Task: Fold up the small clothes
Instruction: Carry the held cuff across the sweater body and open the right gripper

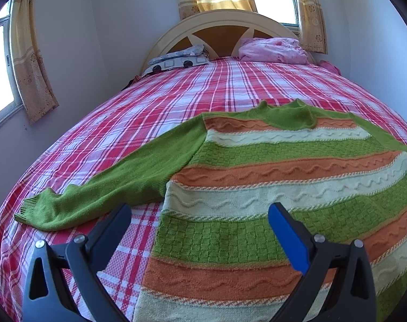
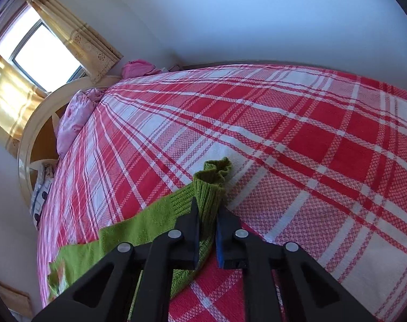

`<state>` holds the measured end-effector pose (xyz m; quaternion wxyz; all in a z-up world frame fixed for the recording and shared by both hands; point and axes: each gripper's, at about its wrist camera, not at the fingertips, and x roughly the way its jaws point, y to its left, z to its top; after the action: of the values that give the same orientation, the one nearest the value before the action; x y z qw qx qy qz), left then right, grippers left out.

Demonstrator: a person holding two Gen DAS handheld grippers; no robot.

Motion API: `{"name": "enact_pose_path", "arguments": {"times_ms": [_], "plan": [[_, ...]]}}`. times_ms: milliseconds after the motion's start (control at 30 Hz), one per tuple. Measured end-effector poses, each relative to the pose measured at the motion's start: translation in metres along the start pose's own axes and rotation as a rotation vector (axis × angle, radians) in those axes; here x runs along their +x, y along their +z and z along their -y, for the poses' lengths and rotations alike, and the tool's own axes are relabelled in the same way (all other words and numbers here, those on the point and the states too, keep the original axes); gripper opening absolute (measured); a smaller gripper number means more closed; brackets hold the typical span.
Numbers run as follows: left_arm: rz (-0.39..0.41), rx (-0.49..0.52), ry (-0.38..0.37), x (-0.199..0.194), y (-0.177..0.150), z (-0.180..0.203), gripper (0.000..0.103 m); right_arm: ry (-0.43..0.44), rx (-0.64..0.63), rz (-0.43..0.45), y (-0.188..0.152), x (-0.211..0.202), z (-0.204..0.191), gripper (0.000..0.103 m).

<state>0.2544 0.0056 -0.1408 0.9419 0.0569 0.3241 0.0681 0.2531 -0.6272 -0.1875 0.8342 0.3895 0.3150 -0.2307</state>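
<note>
A small knitted sweater (image 1: 270, 166), striped green, orange and cream, lies flat on the bed with its collar toward the headboard. Its left green sleeve (image 1: 109, 187) stretches out sideways over the plaid sheet. My left gripper (image 1: 200, 209) hovers open above the sweater's lower left edge, nothing between its fingers. In the right wrist view my right gripper (image 2: 208, 209) is shut on the ribbed cuff of the other green sleeve (image 2: 212, 185). The cuff bunches up past the fingertips, and the sleeve trails back to the lower left.
The bed carries a red and white plaid sheet (image 1: 176, 102). At the headboard (image 1: 219, 24) lie a patterned pillow (image 1: 176, 60) and a pink bundle (image 1: 273, 49). Walls and curtained windows (image 2: 45, 51) surround the bed.
</note>
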Motion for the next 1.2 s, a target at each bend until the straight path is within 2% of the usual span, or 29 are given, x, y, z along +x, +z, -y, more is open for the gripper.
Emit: {"name": "enact_pose_path", "arguments": {"times_ms": [233, 500, 833, 1033, 1200], "plan": [[0.014, 0.01, -0.014, -0.01, 0.004, -0.002, 0.103, 0.047, -0.102, 0.023, 0.005, -0.016, -0.044, 0.007], [0.023, -0.009, 0.0, -0.018, 0.008, -0.018, 0.103, 0.154, -0.316, 0.042, -0.006, -0.043, -0.151, 0.007], [0.012, -0.034, 0.012, -0.018, 0.004, -0.035, 0.103, 0.276, -0.47, 0.023, -0.041, -0.059, -0.254, 0.007], [0.02, -0.046, 0.016, -0.019, 0.002, -0.044, 0.103, 0.365, -0.601, 0.045, -0.073, -0.085, -0.324, 0.007], [0.019, -0.063, 0.019, -0.019, 0.0, -0.055, 0.103, 0.429, -0.697, 0.05, -0.102, -0.101, -0.368, 0.007]]}}
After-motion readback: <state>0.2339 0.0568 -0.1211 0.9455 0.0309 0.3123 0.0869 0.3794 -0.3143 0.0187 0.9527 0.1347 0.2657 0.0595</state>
